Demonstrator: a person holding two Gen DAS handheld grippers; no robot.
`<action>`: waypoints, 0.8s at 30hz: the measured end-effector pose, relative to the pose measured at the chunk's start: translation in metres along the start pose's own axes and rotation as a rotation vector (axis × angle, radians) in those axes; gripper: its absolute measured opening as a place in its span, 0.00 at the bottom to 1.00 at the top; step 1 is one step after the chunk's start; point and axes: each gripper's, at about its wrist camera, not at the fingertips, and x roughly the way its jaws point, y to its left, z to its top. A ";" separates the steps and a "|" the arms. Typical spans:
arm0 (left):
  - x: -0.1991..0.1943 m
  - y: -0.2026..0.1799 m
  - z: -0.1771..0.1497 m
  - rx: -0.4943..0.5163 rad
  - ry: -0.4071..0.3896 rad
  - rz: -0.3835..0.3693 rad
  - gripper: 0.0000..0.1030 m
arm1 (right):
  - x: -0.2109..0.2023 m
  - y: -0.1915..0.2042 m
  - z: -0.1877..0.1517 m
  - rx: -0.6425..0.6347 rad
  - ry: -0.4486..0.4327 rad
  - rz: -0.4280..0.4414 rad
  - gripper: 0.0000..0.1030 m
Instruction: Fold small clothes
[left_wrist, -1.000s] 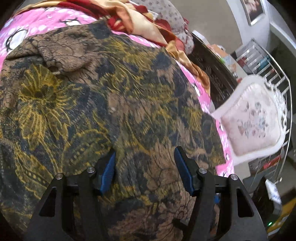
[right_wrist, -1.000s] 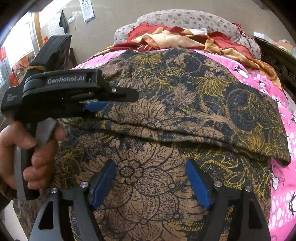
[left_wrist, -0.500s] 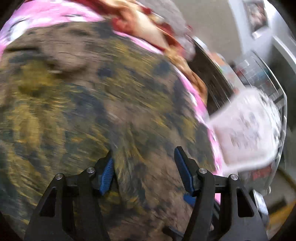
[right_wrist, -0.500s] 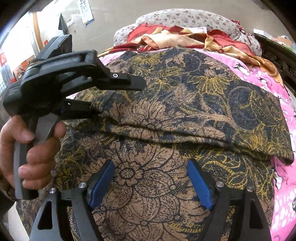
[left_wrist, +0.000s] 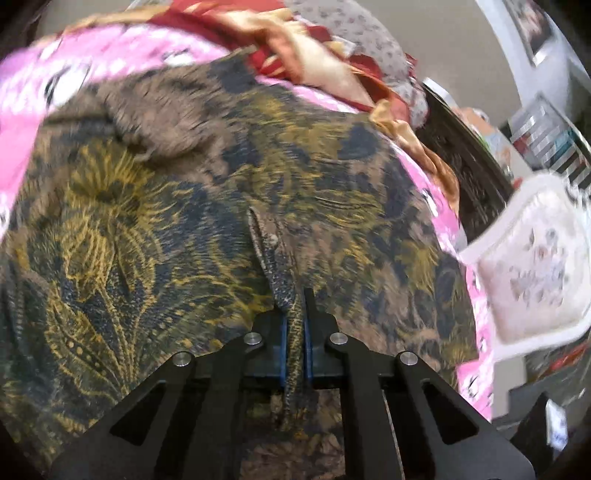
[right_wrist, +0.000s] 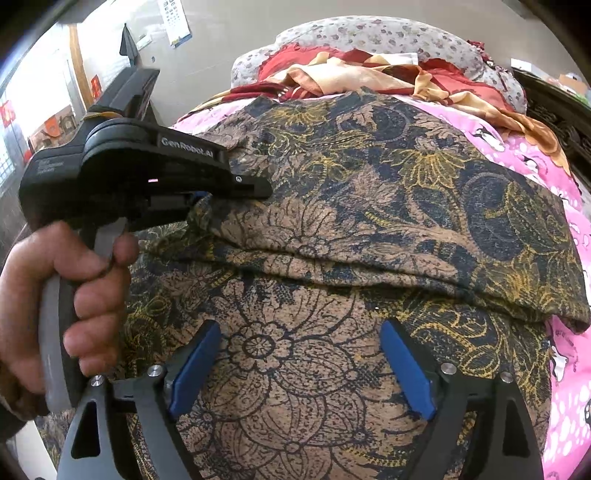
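Left claw (left_wrist: 294, 345) pinches a ridge of the patterned garment (right_wrist: 369, 206); right claw (right_wrist: 301, 369) gapes empty. One fold laid, more remain.

Garment (right_wrist: 369, 206) on bedsheet (right_wrist: 517, 147); heaped cloths (right_wrist: 369, 74) behind, pillow (right_wrist: 369, 33) beyond.

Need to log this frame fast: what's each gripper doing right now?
Left gripper: closed, pinching a fold of the patterned garment.
Right gripper: open, holding nothing, poised over the garment.
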 end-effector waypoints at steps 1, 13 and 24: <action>-0.006 -0.007 -0.001 0.035 -0.017 0.004 0.05 | 0.000 0.000 0.000 0.000 0.000 -0.001 0.86; -0.105 0.063 0.032 0.018 -0.225 0.184 0.05 | 0.000 0.000 0.000 -0.001 0.001 -0.005 0.86; -0.077 0.098 0.010 -0.015 -0.170 0.278 0.05 | 0.000 0.000 0.000 0.004 0.001 0.000 0.86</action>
